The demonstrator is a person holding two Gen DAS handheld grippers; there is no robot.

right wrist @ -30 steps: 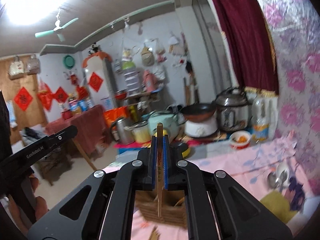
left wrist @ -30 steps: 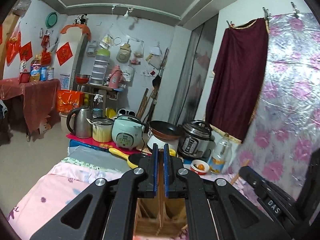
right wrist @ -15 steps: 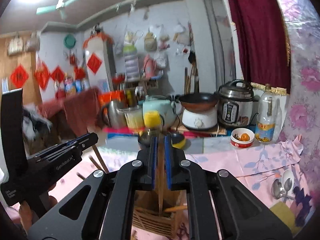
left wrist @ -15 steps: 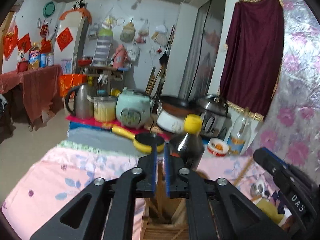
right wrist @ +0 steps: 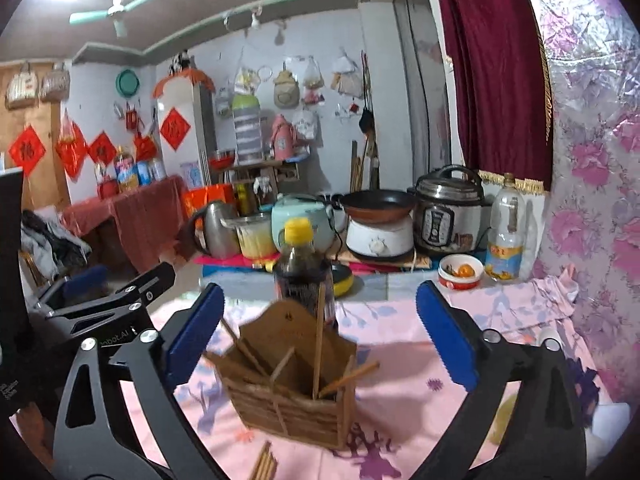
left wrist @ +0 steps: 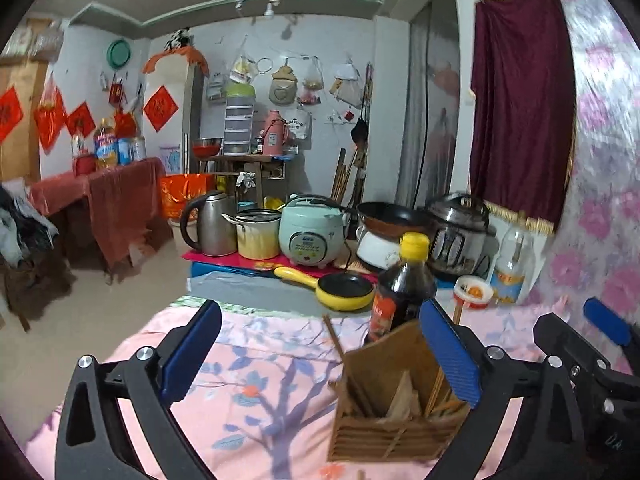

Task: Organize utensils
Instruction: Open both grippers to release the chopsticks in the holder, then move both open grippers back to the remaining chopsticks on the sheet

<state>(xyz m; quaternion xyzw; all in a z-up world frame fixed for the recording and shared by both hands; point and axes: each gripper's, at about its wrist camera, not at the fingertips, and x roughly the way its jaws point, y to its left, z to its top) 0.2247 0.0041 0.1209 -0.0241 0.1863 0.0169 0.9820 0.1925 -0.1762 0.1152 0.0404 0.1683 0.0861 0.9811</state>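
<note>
A brown wooden utensil holder point(left wrist: 394, 404) stands on the pink floral tablecloth point(left wrist: 260, 384) and holds several wooden chopsticks point(right wrist: 319, 344). It also shows in the right wrist view point(right wrist: 292, 396). My left gripper point(left wrist: 320, 356) is open and empty, just above and left of the holder. My right gripper point(right wrist: 320, 340) is open and empty, with the holder between its jaws below. More loose chopsticks point(right wrist: 264, 462) lie on the cloth in front of the holder.
A dark sauce bottle with a yellow cap point(left wrist: 402, 288) stands right behind the holder. A yellow pan point(left wrist: 344, 286), rice cooker point(left wrist: 310, 230), kettle point(left wrist: 210, 224), pressure cooker point(left wrist: 458, 232), small bowl point(right wrist: 460, 272) and plastic bottle point(right wrist: 506, 232) line the back.
Both grippers were shut on a chopstick above the holder; both have opened and the chopsticks now stand in the holder. The left gripper shifted left of the holder.
</note>
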